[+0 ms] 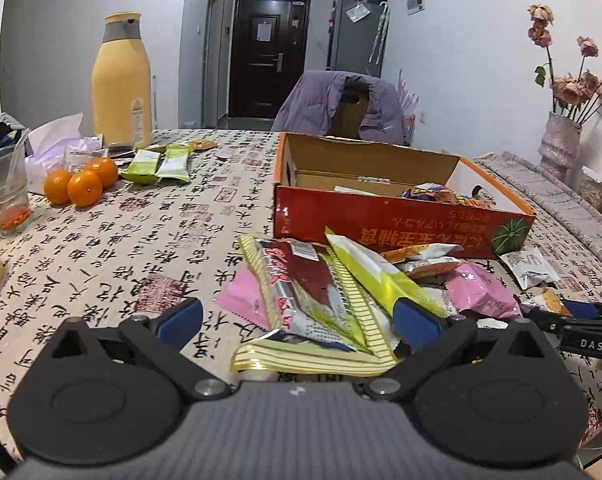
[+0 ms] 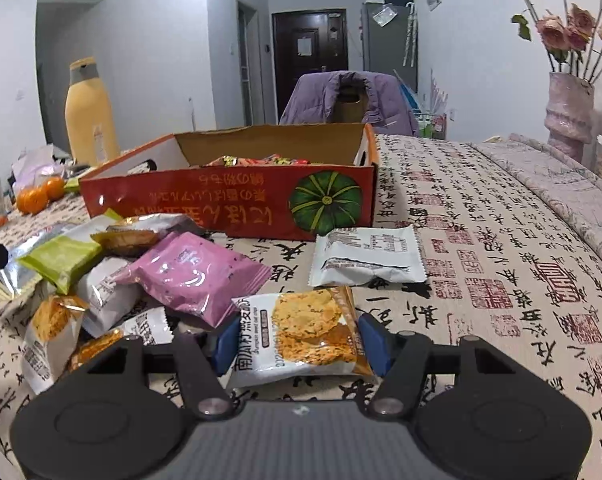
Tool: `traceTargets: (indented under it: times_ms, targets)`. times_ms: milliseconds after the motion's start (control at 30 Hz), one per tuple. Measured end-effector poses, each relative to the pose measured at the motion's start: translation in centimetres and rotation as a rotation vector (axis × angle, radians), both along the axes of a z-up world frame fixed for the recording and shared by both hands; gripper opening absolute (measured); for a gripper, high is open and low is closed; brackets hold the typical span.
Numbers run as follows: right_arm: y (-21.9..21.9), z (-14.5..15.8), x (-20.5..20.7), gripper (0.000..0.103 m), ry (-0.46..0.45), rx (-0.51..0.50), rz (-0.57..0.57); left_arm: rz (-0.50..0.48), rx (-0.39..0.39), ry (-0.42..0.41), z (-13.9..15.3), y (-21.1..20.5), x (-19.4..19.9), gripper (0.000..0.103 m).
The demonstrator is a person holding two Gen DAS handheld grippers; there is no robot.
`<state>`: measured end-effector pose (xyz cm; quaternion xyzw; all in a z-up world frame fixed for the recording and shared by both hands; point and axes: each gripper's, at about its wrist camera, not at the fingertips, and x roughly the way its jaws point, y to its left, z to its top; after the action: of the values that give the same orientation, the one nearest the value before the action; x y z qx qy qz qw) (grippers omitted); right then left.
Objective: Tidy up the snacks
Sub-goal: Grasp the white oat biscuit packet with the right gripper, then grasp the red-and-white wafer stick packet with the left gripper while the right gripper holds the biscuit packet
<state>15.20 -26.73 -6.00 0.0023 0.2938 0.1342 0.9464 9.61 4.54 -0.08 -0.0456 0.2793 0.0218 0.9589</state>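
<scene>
A red cardboard box (image 1: pixel 401 224) with some snacks inside stands on the table; it also shows in the right wrist view (image 2: pixel 229 200). In front of it lies a pile of snack packets (image 1: pixel 341 288). My left gripper (image 1: pixel 297 320) is open, its blue pads on either side of a yellow-striped packet with a red-and-silver one (image 1: pixel 301 300) on top. My right gripper (image 2: pixel 301 344) is shut on an orange-and-white cracker packet (image 2: pixel 301 332) low over the table. A pink packet (image 2: pixel 189 276) and a white packet (image 2: pixel 365 256) lie beyond it.
A yellow bottle (image 1: pixel 121 80), three oranges (image 1: pixel 81 184), two green packets (image 1: pixel 157 166) and a plastic cup (image 1: pixel 5 196) stand at the far left. A vase of dried roses (image 2: pixel 569 112) is at the far right. A chair with a purple jacket (image 1: pixel 341 104) is behind the table.
</scene>
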Motion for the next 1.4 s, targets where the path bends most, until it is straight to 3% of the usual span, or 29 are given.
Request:
traceTargets:
  times_ms: [467, 567, 800, 967, 1267, 1400]
  targets:
    - [-1.0, 1.3, -1.6, 0.062, -0.062, 0.042, -0.045, 0.03, 0.058, 0.059, 0.9, -0.5, 2.4, 0.103]
    - [-1.2, 1.4, -1.9, 0.062, -0.067, 0.049, -0.047, 0.051, 0.109, 0.098, 0.7, -1.0, 4.0, 0.103]
    - [-1.7, 1.5, -2.2, 0.062, -0.07, 0.058, -0.057, 0.028, 0.138, 0.208, -0.9, -1.8, 6.8, 0.103]
    - [-1.6, 1.5, -2.2, 0.062, -0.069, 0.059, -0.058, 0.037, 0.123, 0.213, -1.0, -2.0, 7.3, 0.103]
    - [-1.5, 1.1, -2.3, 0.062, -0.061, 0.066, -0.053, 0.041, 0.166, 0.215, -1.2, -2.9, 7.5, 0.103]
    - [-1.5, 1.1, -2.3, 0.062, -0.058, 0.068, -0.053, 0.03, 0.149, 0.22, -1.5, -2.8, 7.5, 0.098]
